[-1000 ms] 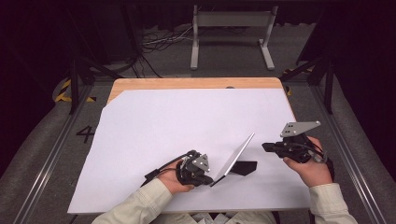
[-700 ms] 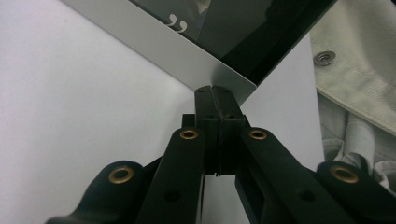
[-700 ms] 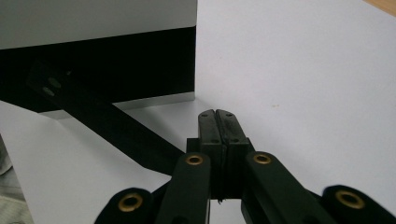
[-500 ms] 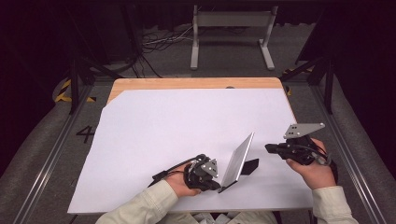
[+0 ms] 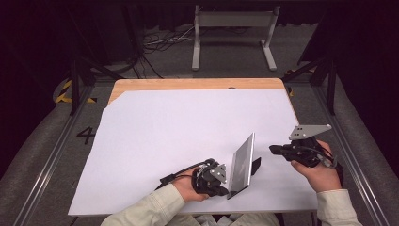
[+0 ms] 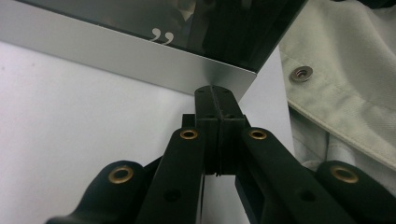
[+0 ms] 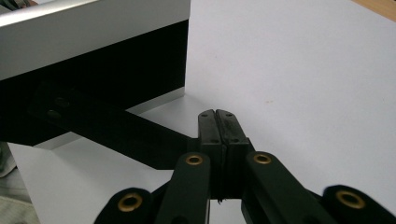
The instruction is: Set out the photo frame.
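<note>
Standing the picture frame up near the counter's front edge

The left hand-held gripper (image 5: 225, 175), jaws clenched on nothing, props the silver frame (image 5: 242, 165) upright from its front; the right hand-held gripper (image 5: 275, 149), also clenched empty, waits beside the black back stand (image 5: 255, 165). Next, I'd guess: swing the stand out so the frame rests unaided

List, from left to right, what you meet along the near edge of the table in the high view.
Left gripper → silver picture frame → right gripper
</note>
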`<control>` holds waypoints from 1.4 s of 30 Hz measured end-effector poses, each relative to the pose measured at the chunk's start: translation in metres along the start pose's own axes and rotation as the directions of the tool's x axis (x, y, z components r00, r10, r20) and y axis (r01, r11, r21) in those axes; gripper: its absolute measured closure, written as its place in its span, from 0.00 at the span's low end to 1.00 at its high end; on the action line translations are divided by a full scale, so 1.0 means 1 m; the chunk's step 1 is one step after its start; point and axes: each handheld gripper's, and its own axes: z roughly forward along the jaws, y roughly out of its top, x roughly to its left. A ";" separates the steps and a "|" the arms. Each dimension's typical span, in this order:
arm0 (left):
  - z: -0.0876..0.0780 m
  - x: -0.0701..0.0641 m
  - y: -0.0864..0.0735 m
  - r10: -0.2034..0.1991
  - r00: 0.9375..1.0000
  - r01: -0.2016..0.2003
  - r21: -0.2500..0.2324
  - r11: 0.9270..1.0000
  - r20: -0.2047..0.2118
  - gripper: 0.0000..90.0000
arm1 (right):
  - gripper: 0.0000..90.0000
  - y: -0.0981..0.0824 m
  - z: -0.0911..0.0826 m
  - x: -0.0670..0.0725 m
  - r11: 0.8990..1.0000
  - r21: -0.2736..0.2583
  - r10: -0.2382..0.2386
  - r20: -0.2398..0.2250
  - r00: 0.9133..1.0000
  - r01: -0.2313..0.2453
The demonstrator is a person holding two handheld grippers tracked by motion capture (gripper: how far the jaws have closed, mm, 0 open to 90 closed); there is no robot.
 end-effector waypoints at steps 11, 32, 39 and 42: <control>0.010 -0.005 0.012 0.021 1.000 -0.021 -0.002 1.000 0.000 1.00 | 1.00 0.001 0.000 0.000 1.000 -0.006 0.005 -0.002 1.000 -0.005; 0.028 -0.007 0.033 0.037 0.999 -0.037 -0.026 0.999 0.005 1.00 | 1.00 -0.007 -0.009 -0.001 1.000 -0.013 0.027 0.013 1.000 -0.027; 0.033 -0.005 0.041 0.029 0.999 -0.029 -0.032 0.999 -0.020 1.00 | 1.00 -0.012 -0.016 0.000 0.999 -0.017 0.041 0.024 0.999 -0.040; 0.036 -0.004 0.044 0.027 0.999 -0.028 -0.038 0.999 -0.026 1.00 | 1.00 -0.013 -0.017 0.000 0.999 -0.018 0.045 0.027 0.999 -0.044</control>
